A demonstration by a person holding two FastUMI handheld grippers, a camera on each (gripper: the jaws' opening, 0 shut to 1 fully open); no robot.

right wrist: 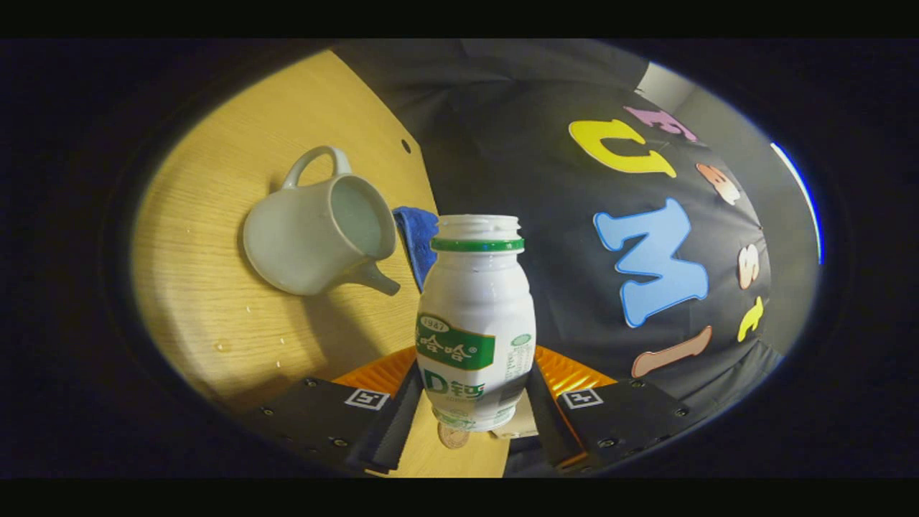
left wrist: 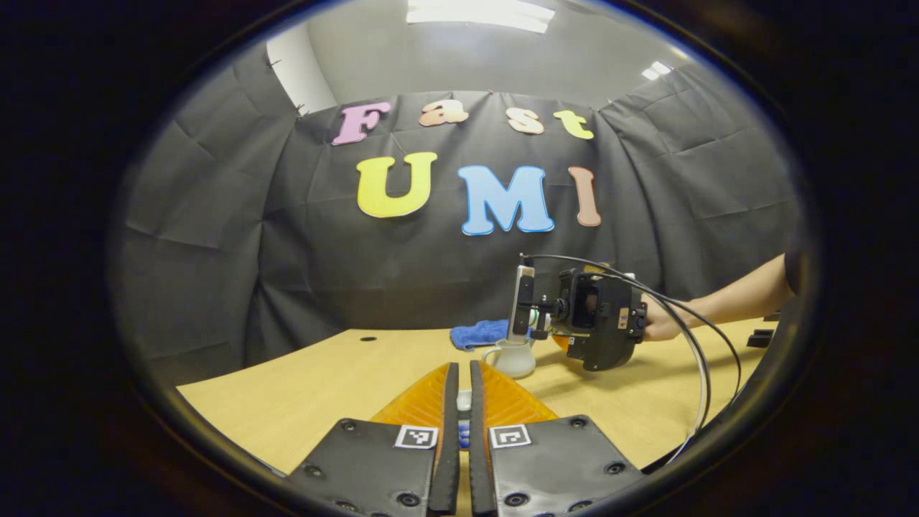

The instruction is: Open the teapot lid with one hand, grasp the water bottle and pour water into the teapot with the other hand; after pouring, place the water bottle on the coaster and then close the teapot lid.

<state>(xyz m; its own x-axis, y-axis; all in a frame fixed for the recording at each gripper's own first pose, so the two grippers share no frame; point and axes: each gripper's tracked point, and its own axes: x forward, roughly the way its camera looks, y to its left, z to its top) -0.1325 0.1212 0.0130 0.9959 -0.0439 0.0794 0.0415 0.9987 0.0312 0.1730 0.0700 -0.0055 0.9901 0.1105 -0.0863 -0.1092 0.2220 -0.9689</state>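
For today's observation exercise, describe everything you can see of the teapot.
The teapot is a small, pale, glazed pot that looks ceramic, with a looped handle and a short pointed spout. Its lid is off, the mouth open; whether it holds water I cannot tell. It stands on the wooden table, beside a blue cloth. Nothing grips it. Small droplets lie near it.

Left gripper (left wrist: 464,402) fingers nearly together — right gripper (right wrist: 474,402) tilted, clamped.

Your bottle (right wrist: 475,316) hangs tilted just beside the teapot's (right wrist: 319,240) uncovered mouth, nothing between them. A cloth (right wrist: 415,240) lies behind the pot; the surface (left wrist: 301,388) to its left lies bare.
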